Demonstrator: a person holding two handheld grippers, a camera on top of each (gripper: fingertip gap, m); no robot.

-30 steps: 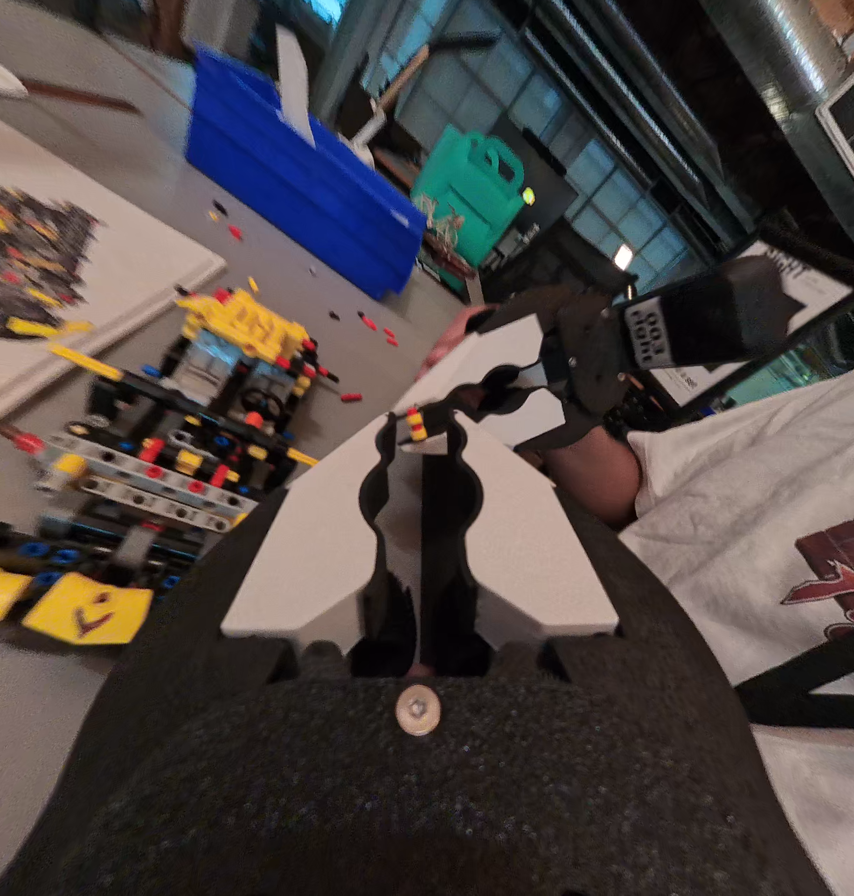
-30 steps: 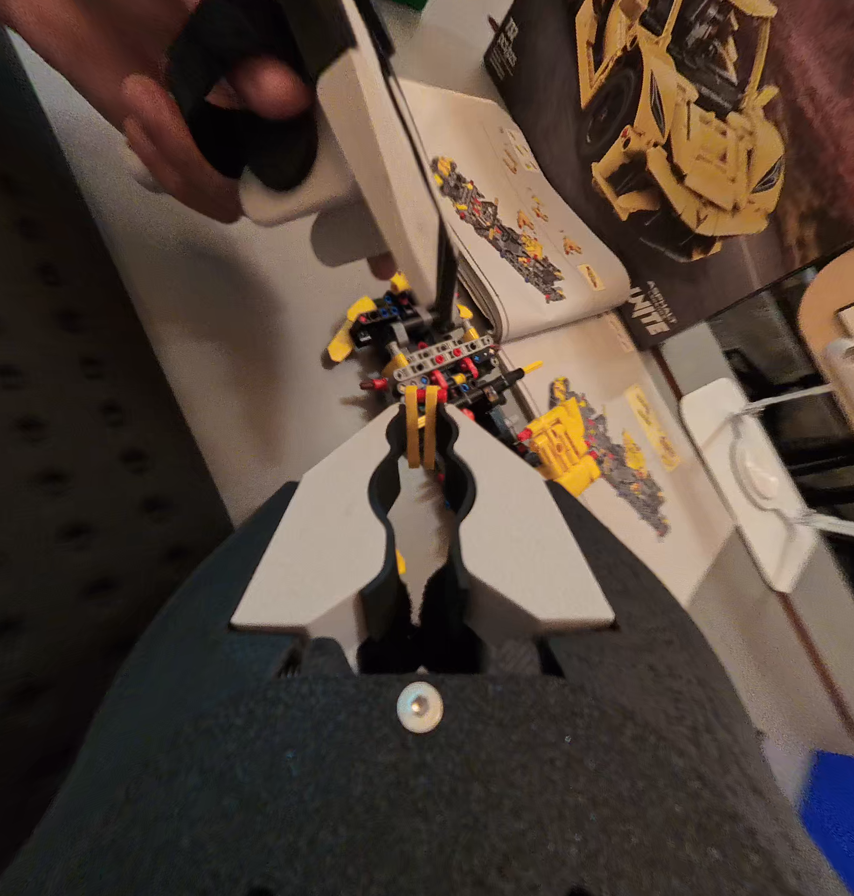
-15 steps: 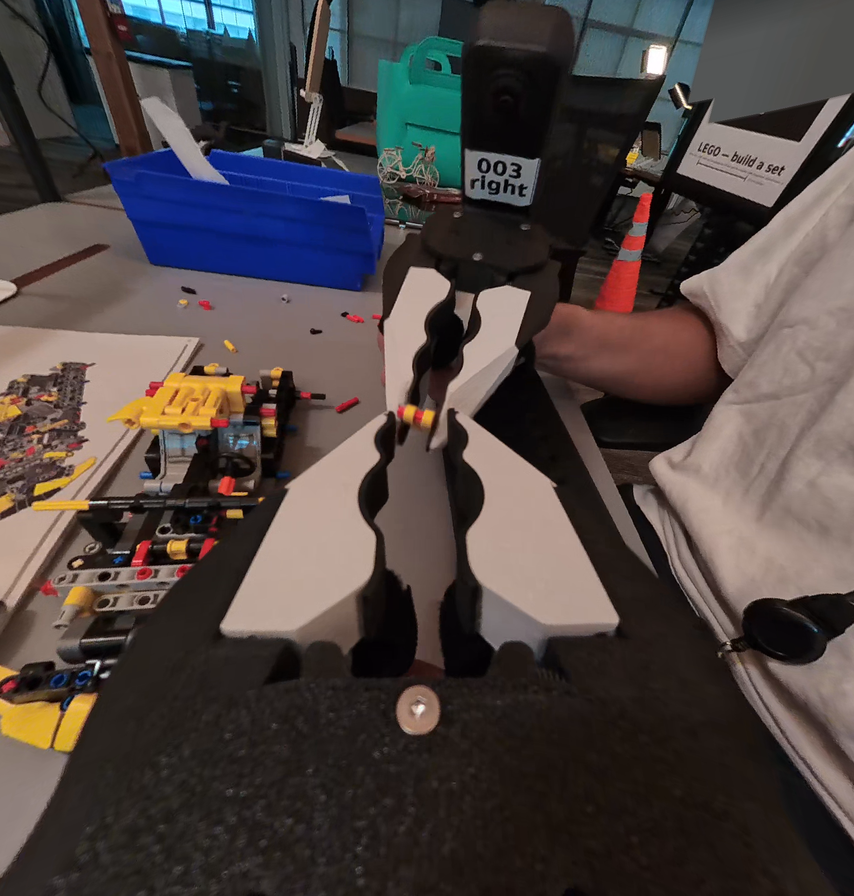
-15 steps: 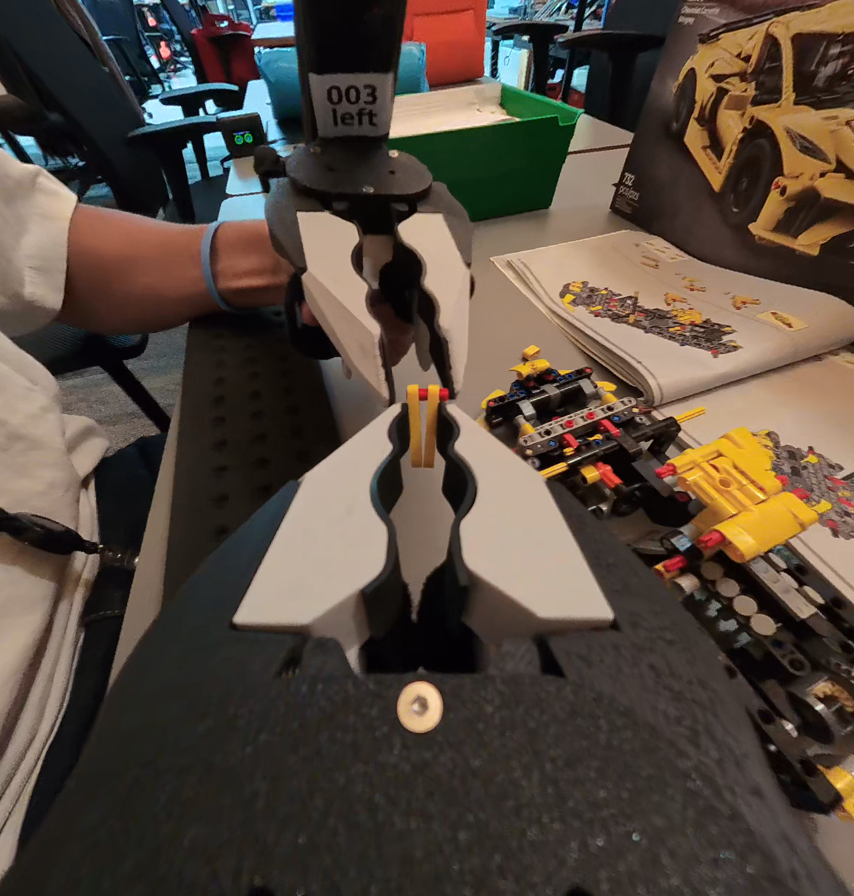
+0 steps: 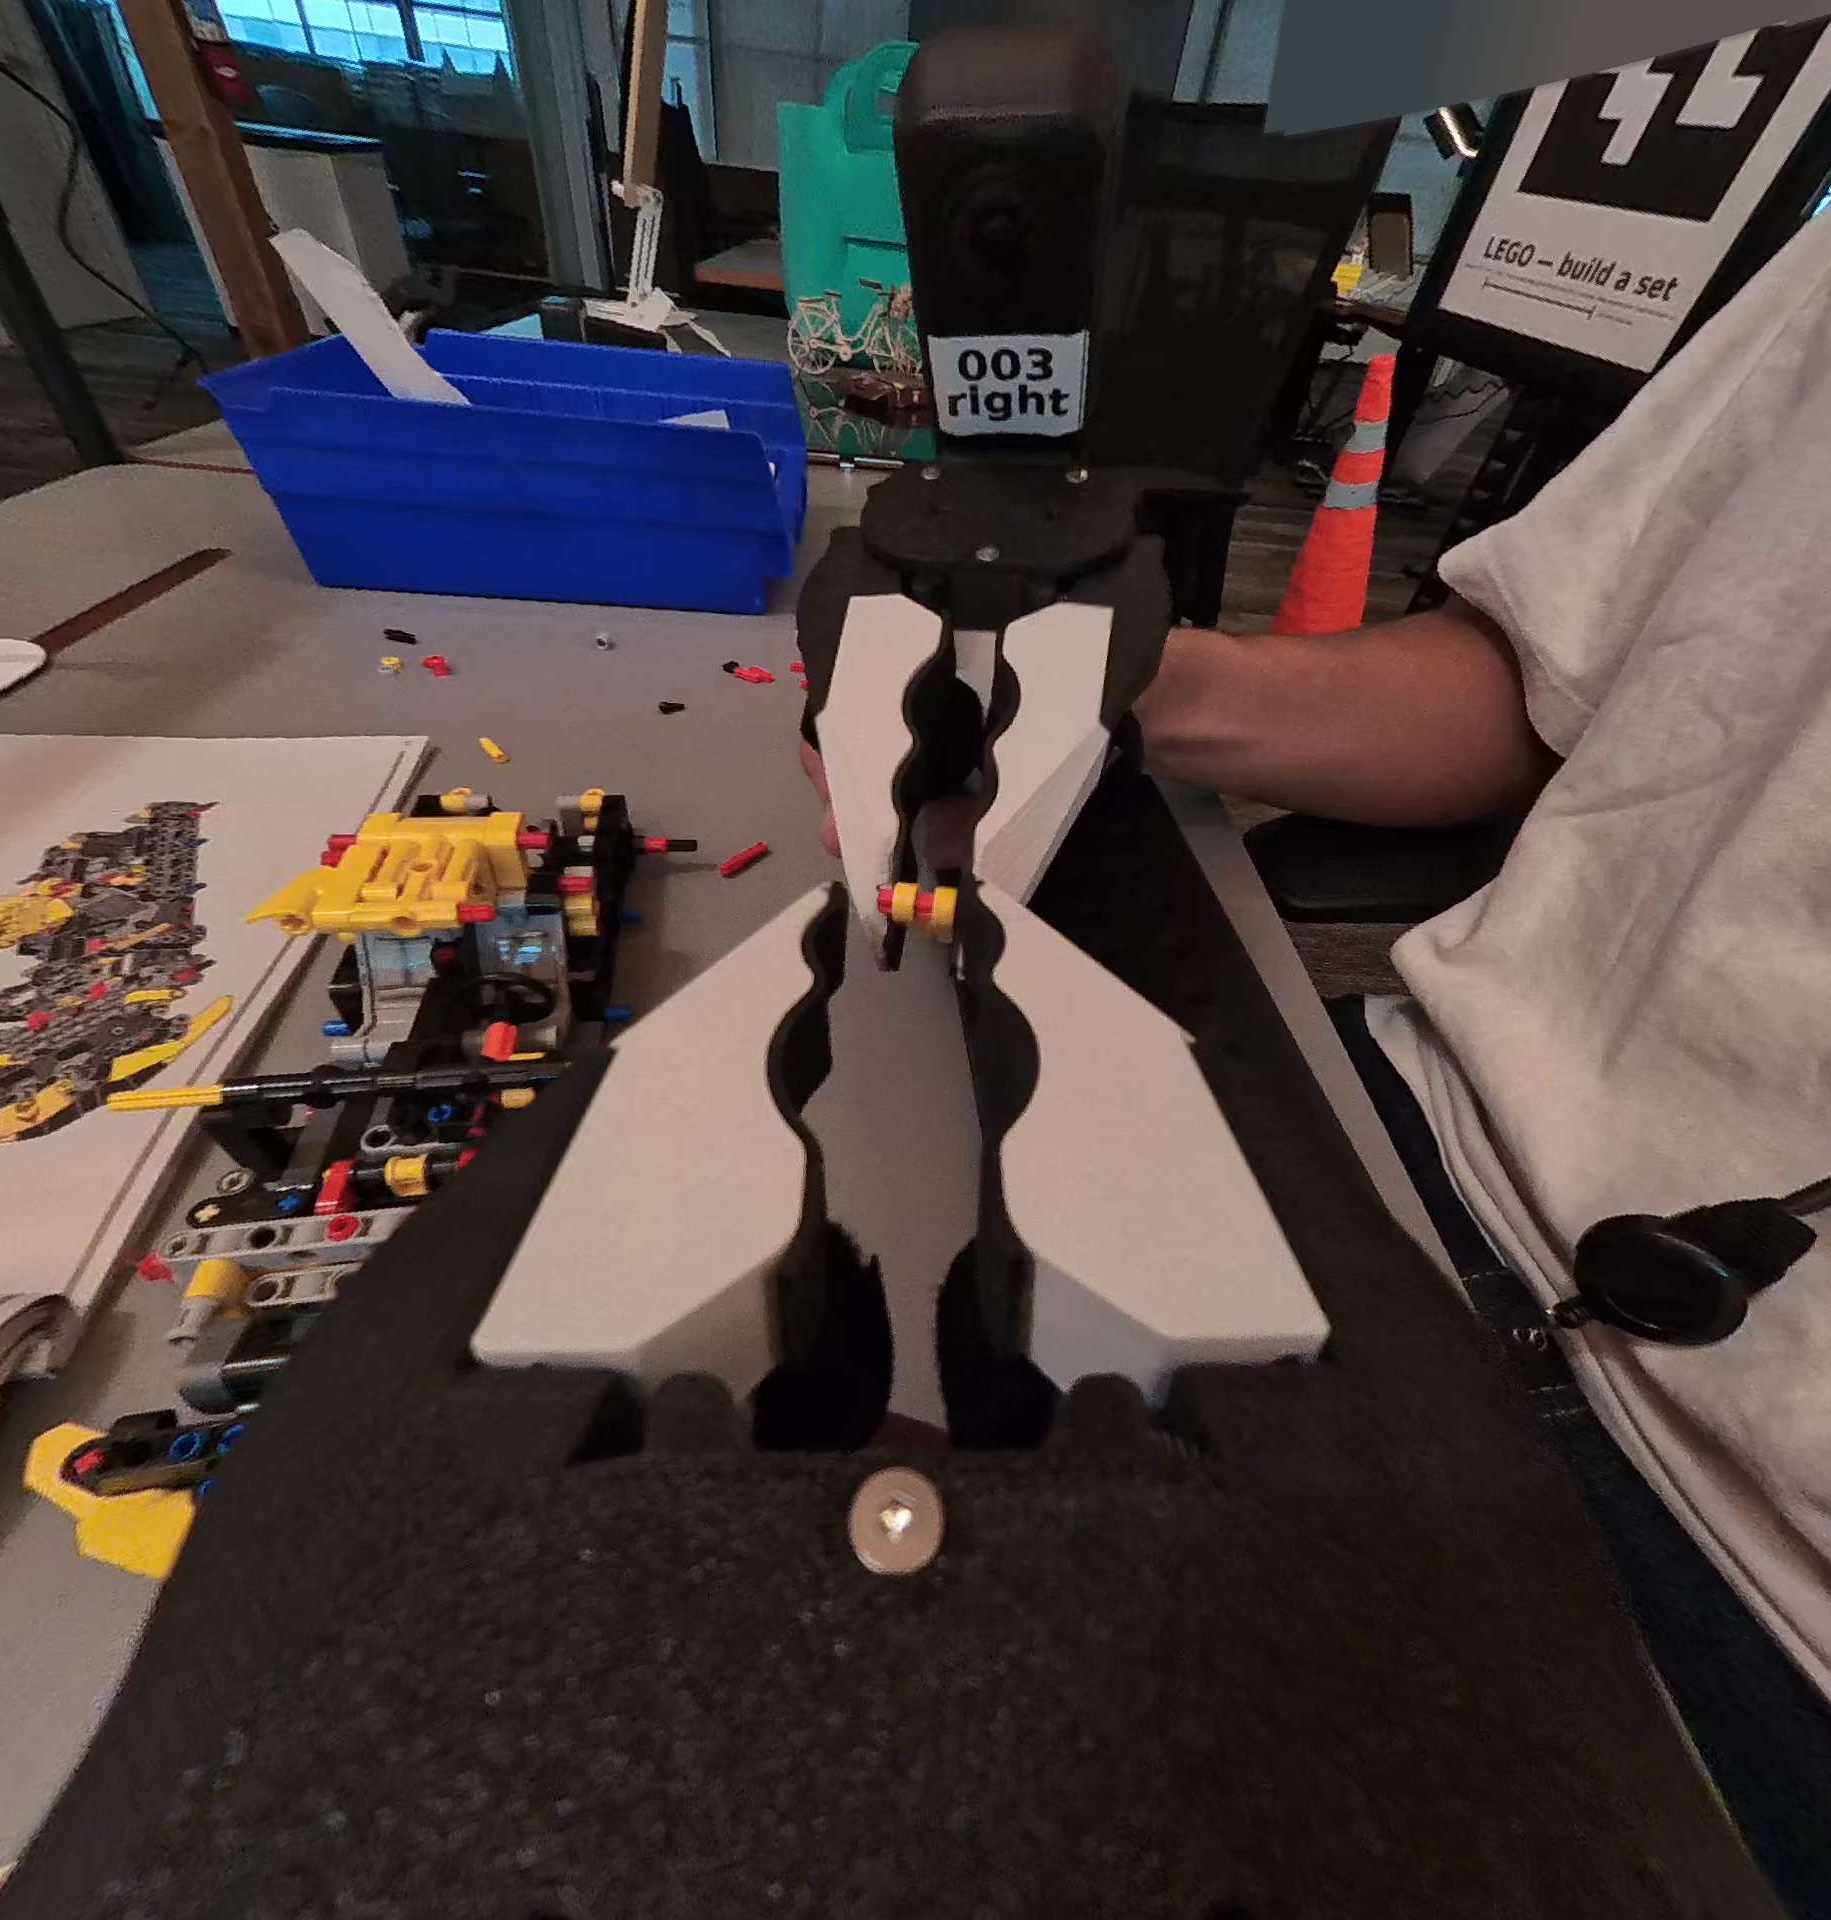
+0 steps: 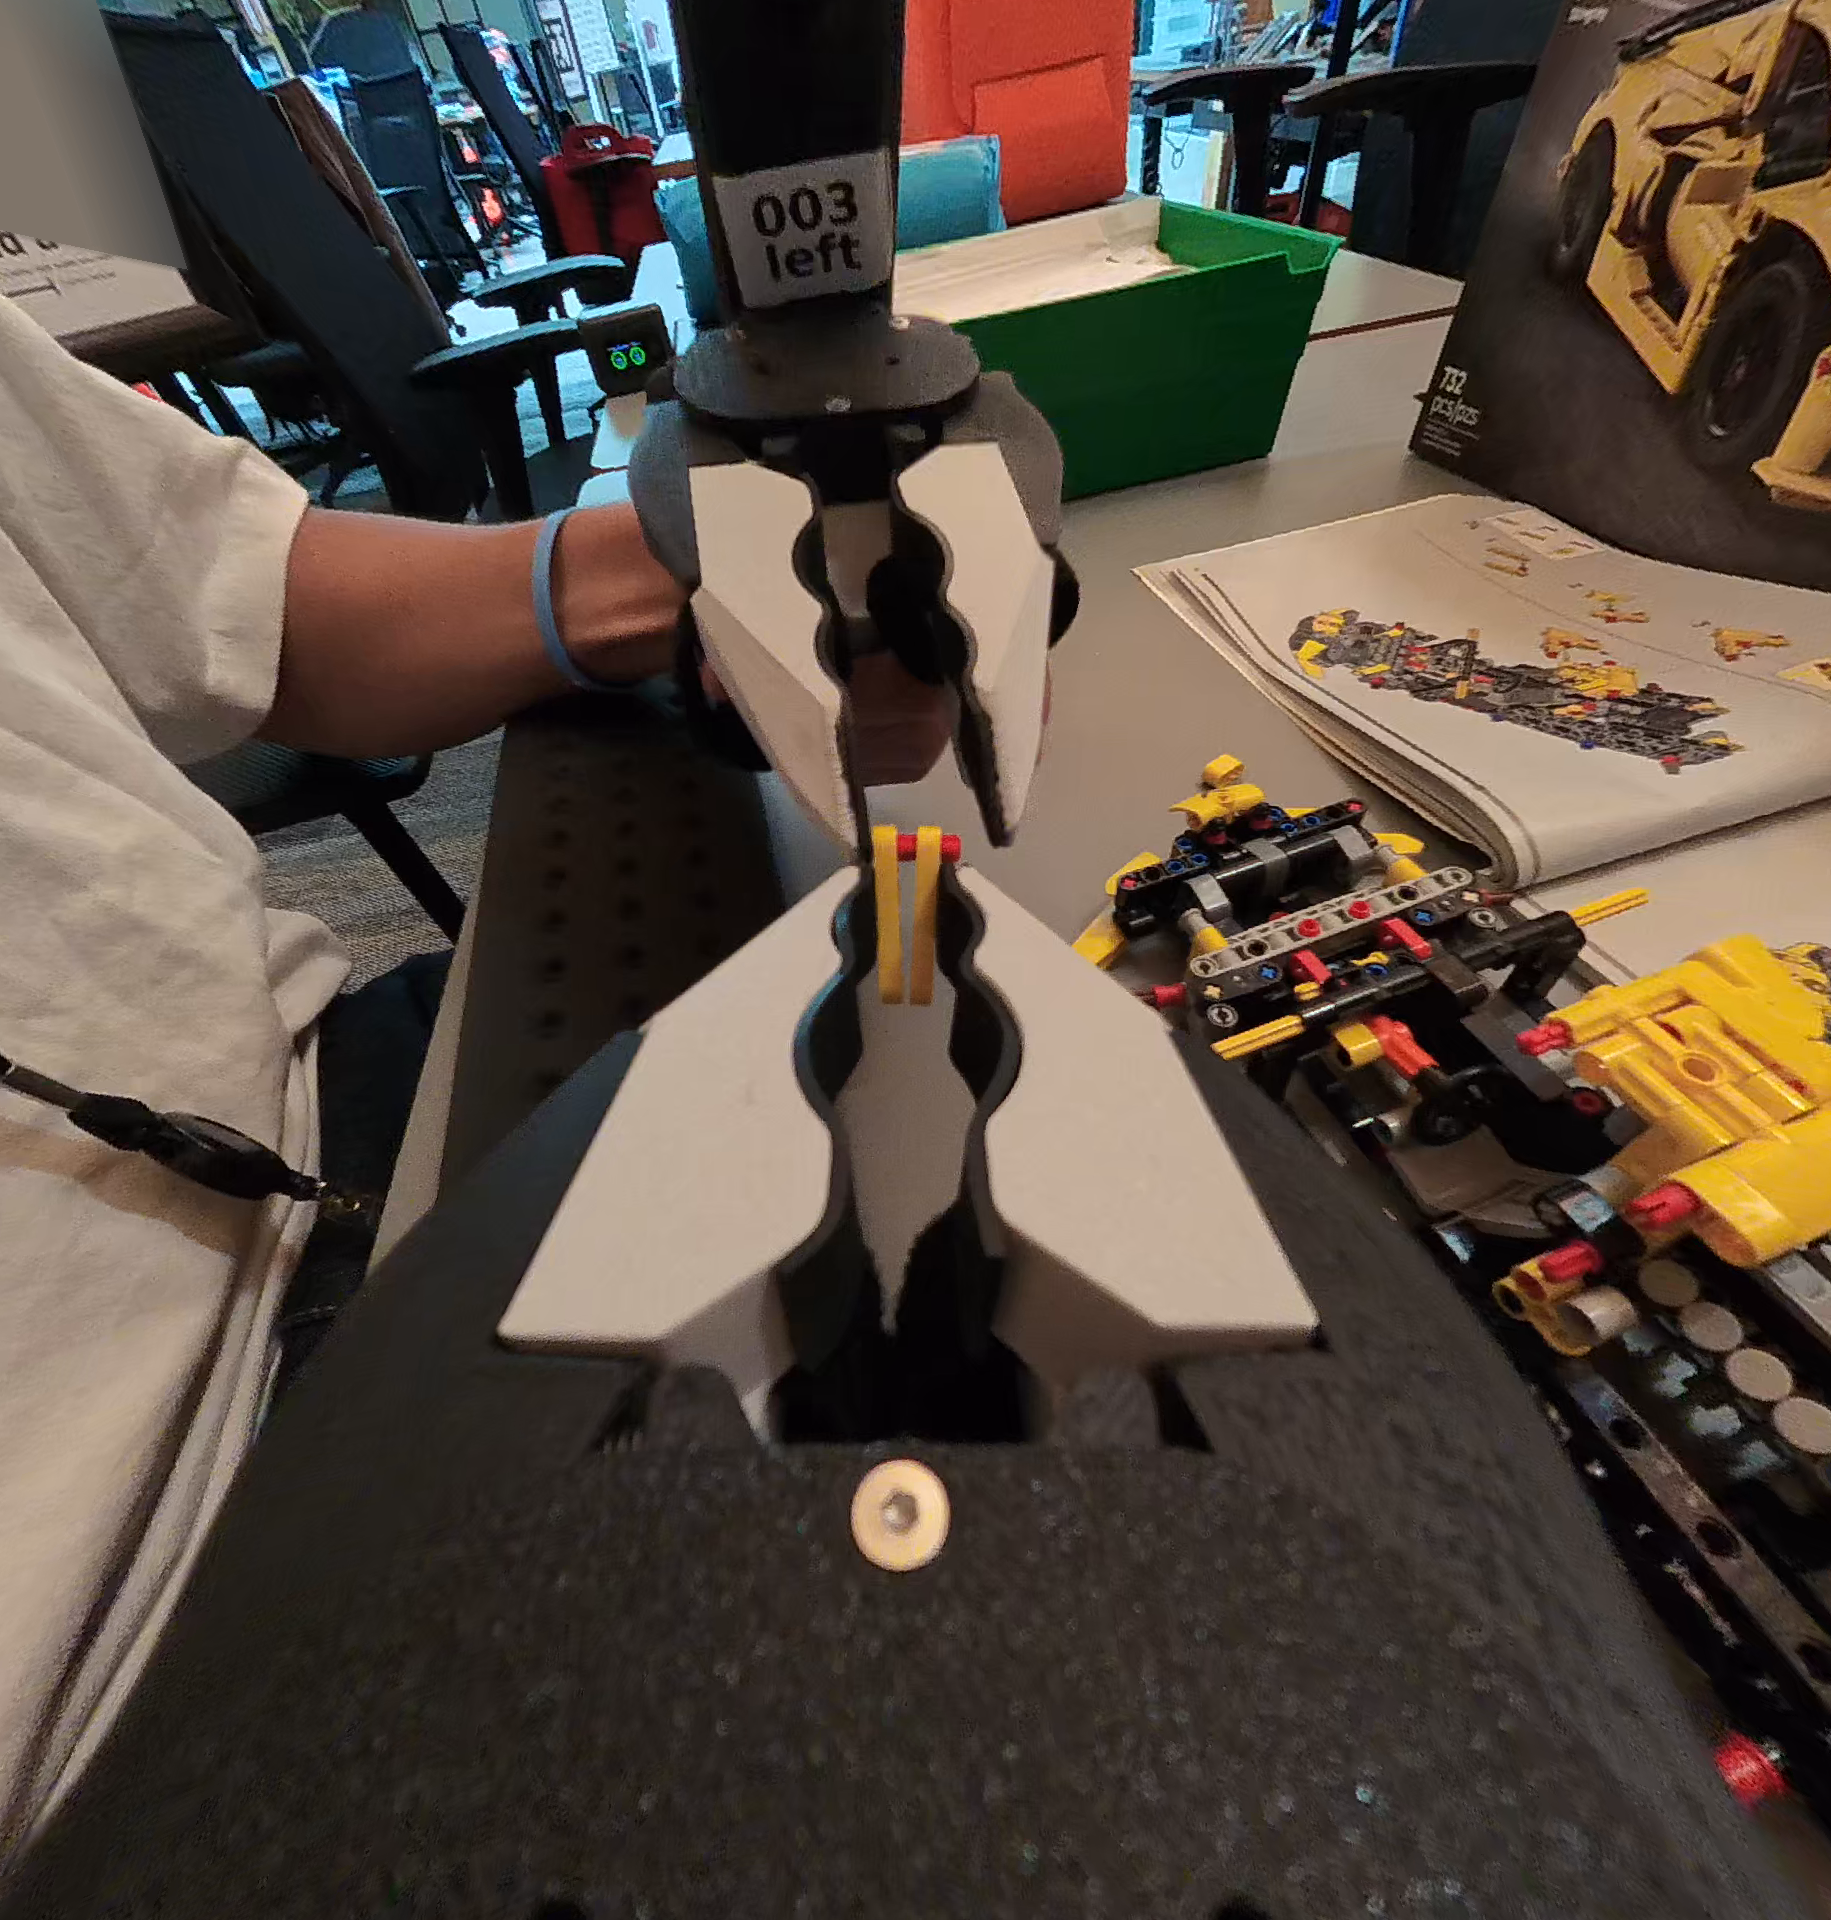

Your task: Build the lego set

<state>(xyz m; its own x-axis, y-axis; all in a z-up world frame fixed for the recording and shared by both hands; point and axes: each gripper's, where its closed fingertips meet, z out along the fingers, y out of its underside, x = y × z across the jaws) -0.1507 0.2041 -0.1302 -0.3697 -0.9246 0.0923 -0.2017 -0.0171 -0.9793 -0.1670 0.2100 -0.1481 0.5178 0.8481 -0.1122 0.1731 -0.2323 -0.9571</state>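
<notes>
A small yellow piece with red pins (image 6: 909, 914) sits clamped at the tips of the right tongs (image 6: 906, 883), held in the air above the near edge of the worktop (image 5: 599, 707). The left tongs (image 5: 895, 914) stand tip to tip against them, parted wider than the piece and gripping nothing. Beside them on the grey worktop lies the partly built yellow and black car chassis (image 6: 1410, 997), next to an open instruction booklet (image 6: 1513, 675). Loose pins (image 5: 743, 858) lie scattered before a blue bin (image 5: 537, 499). A green bin (image 6: 1150, 353), the set's box (image 6: 1669, 260), office chairs and an orange cone (image 5: 1337, 520) stand beyond.
</notes>
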